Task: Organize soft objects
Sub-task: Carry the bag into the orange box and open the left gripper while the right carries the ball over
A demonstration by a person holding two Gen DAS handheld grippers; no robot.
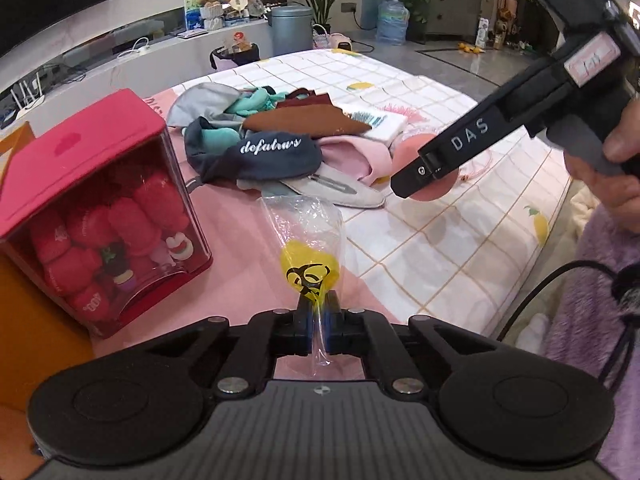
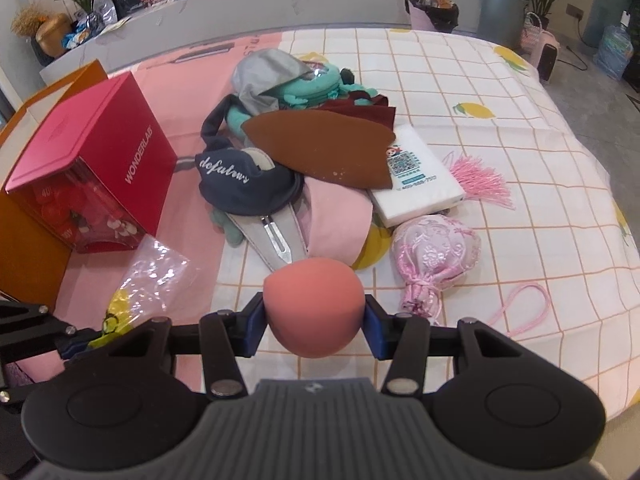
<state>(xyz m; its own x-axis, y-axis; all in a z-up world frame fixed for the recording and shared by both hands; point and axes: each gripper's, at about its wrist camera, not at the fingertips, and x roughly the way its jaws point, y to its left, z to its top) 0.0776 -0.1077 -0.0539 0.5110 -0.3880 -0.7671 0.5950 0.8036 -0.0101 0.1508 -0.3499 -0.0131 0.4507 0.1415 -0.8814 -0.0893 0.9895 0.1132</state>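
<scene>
My left gripper (image 1: 319, 326) is shut on the lower end of a clear plastic bag (image 1: 306, 236) with a yellow biohazard print, holding it upright above the bed. The bag also shows in the right wrist view (image 2: 154, 276), with its mouth facing up. My right gripper (image 2: 315, 322) is shut on a salmon-pink soft sponge ball (image 2: 314, 310), held above the bed, right of the bag. In the left wrist view the right gripper (image 1: 420, 178) comes in from the upper right with the ball (image 1: 434, 186) partly hidden behind it.
A pile of soft items (image 2: 296, 140) lies mid-bed: navy cap (image 1: 260, 156), brown felt piece, pink cloth, teal plush. A red box (image 1: 100, 208) stands left. A white tissue pack (image 2: 416, 172), pink tassel and pink satin pouch (image 2: 436, 254) lie right.
</scene>
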